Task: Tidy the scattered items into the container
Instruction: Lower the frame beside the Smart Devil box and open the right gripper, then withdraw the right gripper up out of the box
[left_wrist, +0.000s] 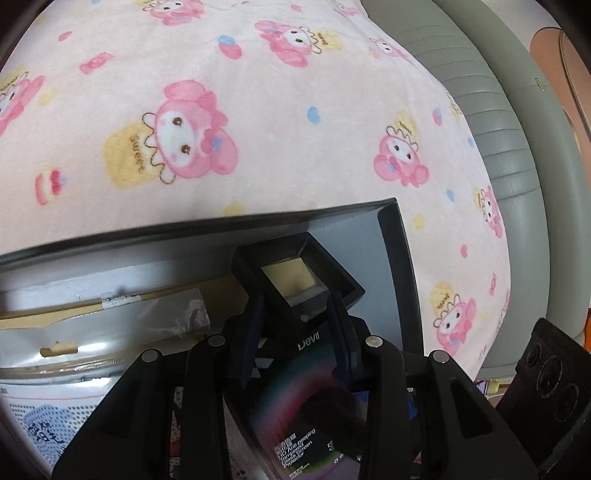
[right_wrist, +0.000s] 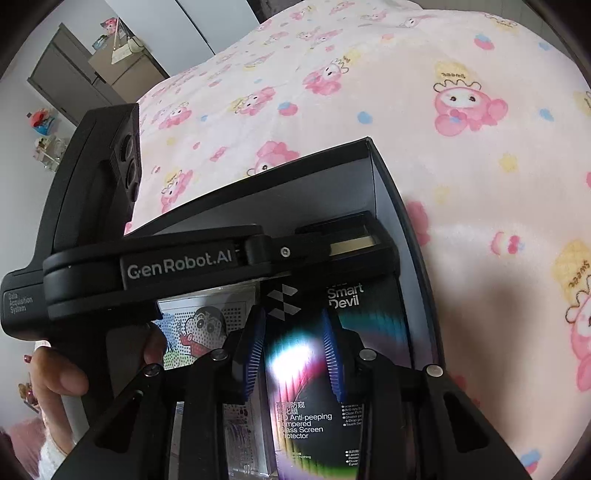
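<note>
Right tongs (right_wrist: 293, 354) straddle lengthwise-lying screen protector box (right_wrist: 314, 369).

My two black grippers (left_wrist: 295, 332) (right_wrist: 291, 354) carry blue ribbed pads (right_wrist: 330, 354). The pale pink fleece blanket (left_wrist: 295, 129) shows pink rabbit characters, yellow "Sweet" patches and blue dots. The open box (left_wrist: 395, 258) is black. The black screen-protector pack (right_wrist: 332, 332) bears white lettering and a rainbow sheen. The small square case (left_wrist: 295, 273) is black with a cream inset.

Both the left gripper (left_wrist: 295, 314) and right gripper (right_wrist: 293, 350) angle downward, jaws partly parted, close together.
</note>
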